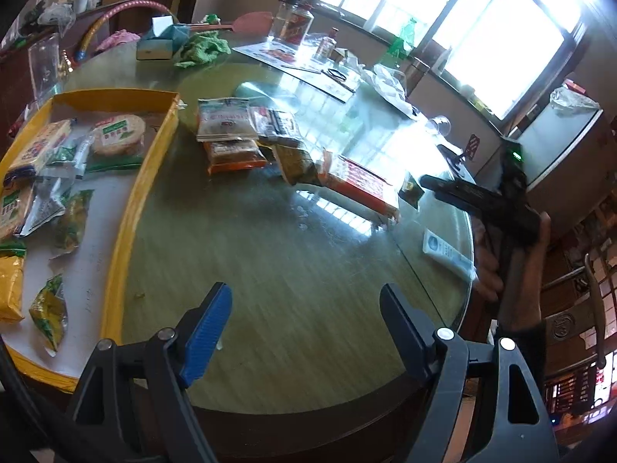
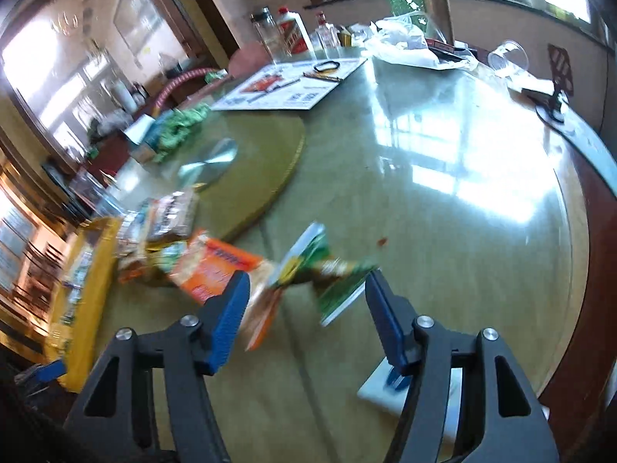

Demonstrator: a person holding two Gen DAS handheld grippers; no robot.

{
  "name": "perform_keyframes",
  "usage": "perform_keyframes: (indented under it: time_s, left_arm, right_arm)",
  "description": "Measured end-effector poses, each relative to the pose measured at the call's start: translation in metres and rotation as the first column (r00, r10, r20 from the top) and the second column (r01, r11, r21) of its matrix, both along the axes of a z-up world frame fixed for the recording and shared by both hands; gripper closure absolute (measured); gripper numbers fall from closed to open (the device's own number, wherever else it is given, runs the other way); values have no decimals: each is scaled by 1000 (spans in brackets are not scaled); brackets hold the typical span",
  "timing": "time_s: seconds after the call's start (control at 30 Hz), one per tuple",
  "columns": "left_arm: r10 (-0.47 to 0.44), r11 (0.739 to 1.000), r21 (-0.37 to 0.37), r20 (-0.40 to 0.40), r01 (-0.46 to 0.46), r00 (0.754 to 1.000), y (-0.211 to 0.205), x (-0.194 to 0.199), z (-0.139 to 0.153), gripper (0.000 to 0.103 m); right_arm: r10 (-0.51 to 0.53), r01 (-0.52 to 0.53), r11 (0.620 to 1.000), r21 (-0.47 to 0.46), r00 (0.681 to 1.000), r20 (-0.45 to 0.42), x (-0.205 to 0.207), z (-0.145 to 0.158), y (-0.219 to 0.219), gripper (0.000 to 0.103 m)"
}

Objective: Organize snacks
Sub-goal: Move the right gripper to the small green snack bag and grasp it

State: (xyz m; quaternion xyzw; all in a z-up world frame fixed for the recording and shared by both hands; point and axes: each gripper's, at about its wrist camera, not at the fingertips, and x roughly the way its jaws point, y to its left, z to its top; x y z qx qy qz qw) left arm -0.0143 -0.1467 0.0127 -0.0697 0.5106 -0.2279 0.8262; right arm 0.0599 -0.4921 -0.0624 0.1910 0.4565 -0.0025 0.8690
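None of the printing on the snack packets can be read; the right wrist view is smeared by motion and the left shows only colour blocks. The round table has a glossy glass top over pale green wood grain, throwing back glare from the big windows behind it. A yellow-rimmed tray sits at its left edge, holding a round biscuit pack, a yellow bag and several small green-and-yellow sachets. Just right of the tray, loose packets lie in a row on the glass: a white-and-red pack, an orange one and a long red-orange box. Farther back stand a tissue box, a crumpled green cloth and a clear jar.

The left gripper hangs wide open over bare glass, holding nothing. The right gripper is also spread wide, empty, its fingers either side of a green packet that lies beside an orange packet, not touching it
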Motion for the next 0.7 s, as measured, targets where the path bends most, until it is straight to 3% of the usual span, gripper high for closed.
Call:
perform_keyframes:
  time_s: [0.1,0.17,0.3,0.57,0.7]
  left_arm:
    - [-3,1000,13,0,3,1000,-6,1,-2,24]
    - [-16,1000,3,-18,16,1000,-10,1,-3,24]
    - [-21,1000,12,-25,21,999,-17,3,-6,24]
    - [-80,997,-22,-98,78,992,-55,21,-18,24]
    - [-90,995,-57,-172,81,981,-87,33,-31,24]
  right_arm:
    - [35,-35,999,18,999,-23,20,-10,-5,44]
    - [21,-20,1000,6,998,-61,27,-18,-8,56]
    - [35,-32,999,40,998,-56,21,-22,-5,65]
    - [20,-20,1000,6,999,-48,-7,-22,8,65]
    - [-23,26,998,50,999,-48,-17,-27,-5,65]
